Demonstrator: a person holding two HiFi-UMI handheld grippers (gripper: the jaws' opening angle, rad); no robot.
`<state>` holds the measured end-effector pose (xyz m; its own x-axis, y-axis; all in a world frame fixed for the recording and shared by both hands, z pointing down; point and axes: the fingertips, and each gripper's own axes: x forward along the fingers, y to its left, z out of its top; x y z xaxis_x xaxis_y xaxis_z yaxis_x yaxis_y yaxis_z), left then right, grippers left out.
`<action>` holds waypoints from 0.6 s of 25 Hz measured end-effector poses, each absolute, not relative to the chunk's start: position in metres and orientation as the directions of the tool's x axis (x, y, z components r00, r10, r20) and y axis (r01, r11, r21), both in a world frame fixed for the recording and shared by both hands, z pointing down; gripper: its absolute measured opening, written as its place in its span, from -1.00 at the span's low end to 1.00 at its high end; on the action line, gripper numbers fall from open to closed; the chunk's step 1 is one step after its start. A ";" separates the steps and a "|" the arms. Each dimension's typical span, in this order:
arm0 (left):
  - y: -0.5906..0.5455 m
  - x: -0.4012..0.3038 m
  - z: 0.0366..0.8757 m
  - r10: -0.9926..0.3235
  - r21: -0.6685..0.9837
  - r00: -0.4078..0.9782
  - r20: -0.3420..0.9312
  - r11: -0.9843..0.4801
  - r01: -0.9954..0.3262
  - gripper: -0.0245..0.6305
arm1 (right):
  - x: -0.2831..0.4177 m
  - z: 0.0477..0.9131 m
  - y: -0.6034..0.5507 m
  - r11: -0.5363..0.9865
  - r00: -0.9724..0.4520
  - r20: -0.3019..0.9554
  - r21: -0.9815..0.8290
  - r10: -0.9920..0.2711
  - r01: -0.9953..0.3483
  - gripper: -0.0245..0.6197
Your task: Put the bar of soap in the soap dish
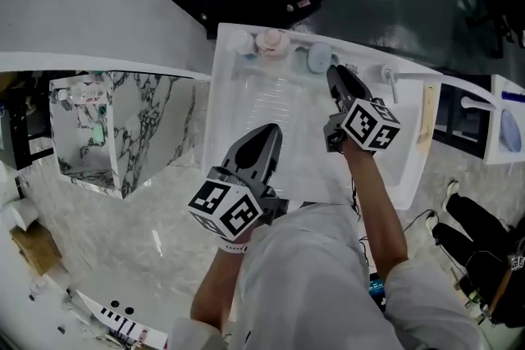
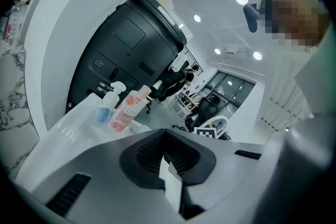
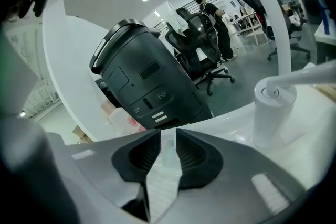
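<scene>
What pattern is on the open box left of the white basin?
White marble with dark grey veins. The open box shows best in the head view.

Two grippers mid-frame: left gripper (image 1: 271,129), right gripper (image 1: 334,71). Two bottles, upper centre: spray bottle (image 1: 246,41), pink bottle (image 1: 271,43). One sink (image 1: 246,106). One faucet (image 1: 392,78), right.

Soap dish (image 1: 318,57): small, rounded, pale blue-grey; sitting on the back rim of the white sink (image 1: 223,94). Whether the bar of soap is lying in it cannot be told.
</scene>
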<state>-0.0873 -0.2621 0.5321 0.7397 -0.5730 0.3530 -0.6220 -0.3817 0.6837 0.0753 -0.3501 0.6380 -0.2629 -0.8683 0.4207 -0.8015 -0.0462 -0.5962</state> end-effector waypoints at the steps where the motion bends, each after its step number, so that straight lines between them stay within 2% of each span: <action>1: -0.260 -0.088 0.531 -0.574 0.684 0.739 0.353 -0.381 -0.622 -0.91 | 0.075 0.636 -0.348 -0.042 -0.268 0.420 -0.597 -0.867 -0.801 -0.62; 15: -0.229 -0.096 0.495 -0.578 0.675 0.753 0.314 -0.422 -0.605 -0.91 | 0.070 0.583 -0.306 0.021 -0.320 0.397 -0.600 -0.860 -0.800 -0.62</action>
<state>-0.0962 -0.2291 0.4951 0.7531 -0.5782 0.3138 -0.6051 -0.4217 0.6753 0.0698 -0.3060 0.5832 -0.3203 -0.8602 0.3967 -0.8000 0.0214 -0.5996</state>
